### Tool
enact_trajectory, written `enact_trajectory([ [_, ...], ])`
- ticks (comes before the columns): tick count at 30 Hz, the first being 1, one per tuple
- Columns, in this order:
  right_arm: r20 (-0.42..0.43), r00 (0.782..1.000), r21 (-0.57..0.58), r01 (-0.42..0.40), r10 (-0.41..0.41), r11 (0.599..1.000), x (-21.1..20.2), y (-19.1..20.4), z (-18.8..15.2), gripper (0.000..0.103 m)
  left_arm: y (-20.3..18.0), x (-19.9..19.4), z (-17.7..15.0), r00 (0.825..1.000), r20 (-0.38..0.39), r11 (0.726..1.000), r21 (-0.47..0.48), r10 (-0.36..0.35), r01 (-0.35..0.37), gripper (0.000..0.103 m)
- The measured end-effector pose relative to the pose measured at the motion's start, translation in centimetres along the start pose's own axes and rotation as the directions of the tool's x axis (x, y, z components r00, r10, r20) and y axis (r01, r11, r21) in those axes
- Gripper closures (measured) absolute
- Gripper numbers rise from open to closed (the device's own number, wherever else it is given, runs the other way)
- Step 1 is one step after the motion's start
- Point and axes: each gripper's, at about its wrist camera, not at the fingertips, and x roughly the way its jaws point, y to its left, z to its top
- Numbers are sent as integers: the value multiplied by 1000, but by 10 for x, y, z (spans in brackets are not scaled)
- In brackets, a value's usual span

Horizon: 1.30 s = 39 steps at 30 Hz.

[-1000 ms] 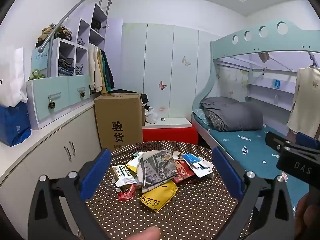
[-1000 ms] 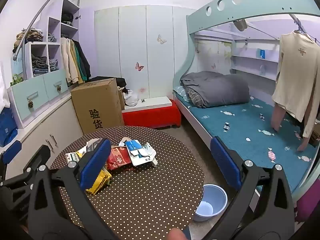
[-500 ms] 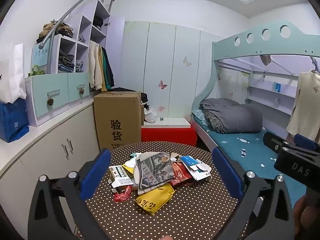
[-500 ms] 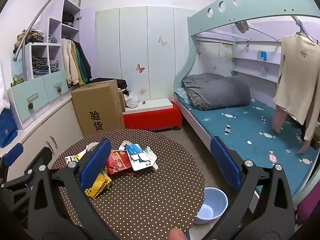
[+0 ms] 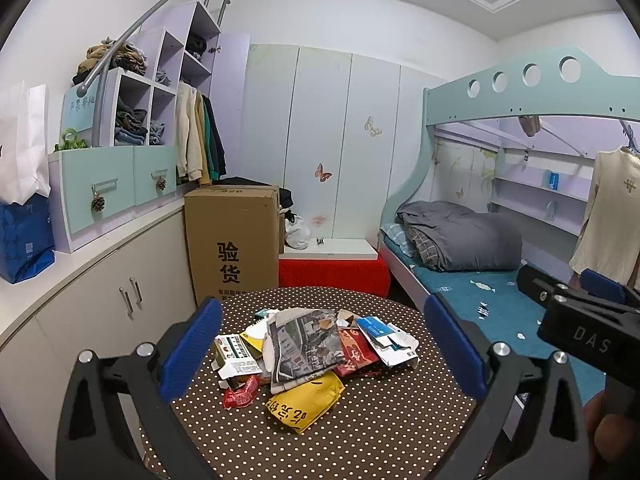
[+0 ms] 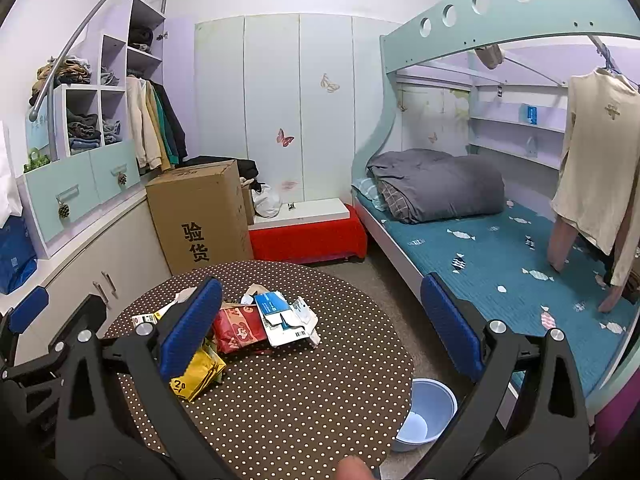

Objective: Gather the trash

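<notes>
- My left gripper [image 5: 324, 344] had black angular arms carrying blue ribbed pads [image 5: 192, 346], with silver screw heads at the joints
- My right gripper [image 6: 320, 328] matched it: black frame, blue pads [image 6: 190, 328], silver screws
- Seen from the left wrist camera, its black body bore pale "DAS" lettering

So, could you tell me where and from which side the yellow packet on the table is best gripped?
Probably by the near edge of the yellow packet, coming from the front with the open left gripper. It lies flat at the front of the pile, its near end on bare tablecloth, its far end tucked under the newspaper.
</notes>
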Motion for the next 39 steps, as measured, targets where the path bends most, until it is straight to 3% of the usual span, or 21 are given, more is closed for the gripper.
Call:
enact_trajectory([
  [29, -4, 1000, -7, 6, -6, 1000, 6, 3, -2, 6, 2, 0, 3, 1000, -4, 1000, -8, -5, 5, 4],
  [39, -40, 999, 5, 22, -21, 1000, 22, -7, -11, 6, 9, 13, -8, 999, -34, 1000, -9, 2, -3, 4],
])
